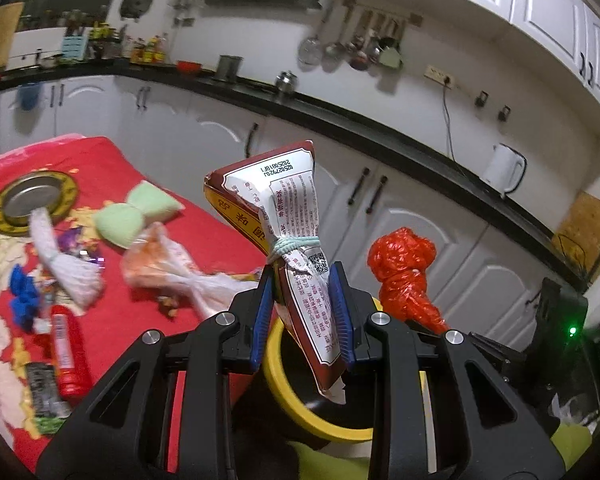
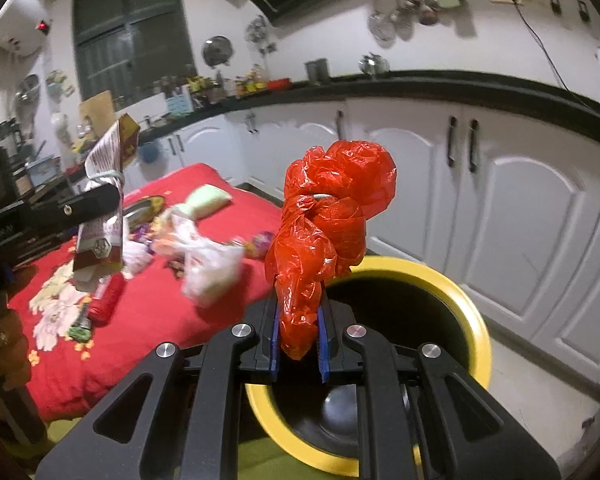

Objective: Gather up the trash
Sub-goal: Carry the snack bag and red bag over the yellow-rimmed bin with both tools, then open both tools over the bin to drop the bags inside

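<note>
My left gripper (image 1: pixel 302 312) is shut on a brown and white snack packet (image 1: pixel 296 240) tied with a pale band, held above the black bin with a yellow rim (image 1: pixel 278 396). My right gripper (image 2: pixel 300 340) is shut on a crumpled red plastic bag (image 2: pixel 324 216), held over the same bin's yellow rim (image 2: pixel 474 312). The red bag also shows in the left wrist view (image 1: pixel 404 276). The packet and left gripper show at the left of the right wrist view (image 2: pixel 100 200).
A table with a red flowered cloth (image 1: pixel 104 168) holds more trash: a clear plastic bag (image 1: pixel 168 272), a white wad (image 1: pixel 60 260), a green sponge (image 1: pixel 136 212), a red tube (image 1: pixel 66 356), a metal tin (image 1: pixel 32 200). White cabinets (image 2: pixel 520 220) stand behind.
</note>
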Tool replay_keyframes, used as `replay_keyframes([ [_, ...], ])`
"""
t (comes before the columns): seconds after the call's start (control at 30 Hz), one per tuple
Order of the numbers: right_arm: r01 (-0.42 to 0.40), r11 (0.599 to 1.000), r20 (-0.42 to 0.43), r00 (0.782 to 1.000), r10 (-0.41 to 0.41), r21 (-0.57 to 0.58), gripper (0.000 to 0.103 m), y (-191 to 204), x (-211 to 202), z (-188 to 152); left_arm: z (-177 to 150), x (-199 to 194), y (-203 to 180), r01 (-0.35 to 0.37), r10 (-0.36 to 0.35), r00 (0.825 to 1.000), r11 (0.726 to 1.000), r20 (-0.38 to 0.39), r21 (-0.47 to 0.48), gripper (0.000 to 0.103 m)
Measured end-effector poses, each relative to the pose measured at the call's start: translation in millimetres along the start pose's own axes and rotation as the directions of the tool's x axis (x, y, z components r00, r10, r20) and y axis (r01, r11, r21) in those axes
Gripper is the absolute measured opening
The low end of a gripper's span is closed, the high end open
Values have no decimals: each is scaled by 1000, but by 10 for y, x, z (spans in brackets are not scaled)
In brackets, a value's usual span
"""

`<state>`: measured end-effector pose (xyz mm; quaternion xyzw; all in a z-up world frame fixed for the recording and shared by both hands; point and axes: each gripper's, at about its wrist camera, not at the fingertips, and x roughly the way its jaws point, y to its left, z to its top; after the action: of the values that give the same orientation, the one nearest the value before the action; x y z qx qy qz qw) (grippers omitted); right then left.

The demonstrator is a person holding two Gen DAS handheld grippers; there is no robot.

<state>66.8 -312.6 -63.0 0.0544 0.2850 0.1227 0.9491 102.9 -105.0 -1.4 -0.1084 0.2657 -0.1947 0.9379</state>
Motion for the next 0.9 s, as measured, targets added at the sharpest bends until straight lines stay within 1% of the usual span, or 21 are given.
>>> replay_keyframes([
  [0.17, 39, 999, -35, 999, -38, 33, 14, -235, 32, -130, -40, 274, -168, 34, -32, 998, 999, -47, 28, 21],
  [0.37, 66, 995, -82, 995, -59, 79, 14, -471, 130, -238, -91, 628, -349, 72, -66, 991, 997, -119, 43, 21],
  [0.5, 67, 993, -106, 993, -56, 96, 16, -553, 193, -295, -131, 819, -441, 89, -79, 984, 994, -157, 58, 21],
  [0.63, 50, 993, -130, 991, -36, 108, 16, -601, 259, -343, -165, 975, -452, 91, -80, 978, 995, -192, 46, 22],
  [0.7, 49, 992, -133, 991, -33, 114, 22, -620, 273, -363, -189, 1039, -428, 84, -76, 975, 996, -207, 33, 22],
  [0.77, 52, 990, -134, 990, -35, 129, 38, -636, 279, -359, -207, 1092, -385, 71, -66, 974, 997, -218, 17, 31],
  [0.8, 54, 989, -132, 991, -36, 135, 41, -649, 276, -361, -208, 1104, -363, 62, -58, 974, 998, -220, 10, 40],
  [0.83, 59, 988, -129, 991, -41, 143, 43, -670, 270, -362, -211, 1108, -343, 55, -54, 974, 998, -222, 1, 45],
  [0.9, 70, 986, -124, 991, -52, 153, 46, -709, 262, -360, -210, 1099, -311, 44, -45, 975, 999, -217, -10, 52],
])
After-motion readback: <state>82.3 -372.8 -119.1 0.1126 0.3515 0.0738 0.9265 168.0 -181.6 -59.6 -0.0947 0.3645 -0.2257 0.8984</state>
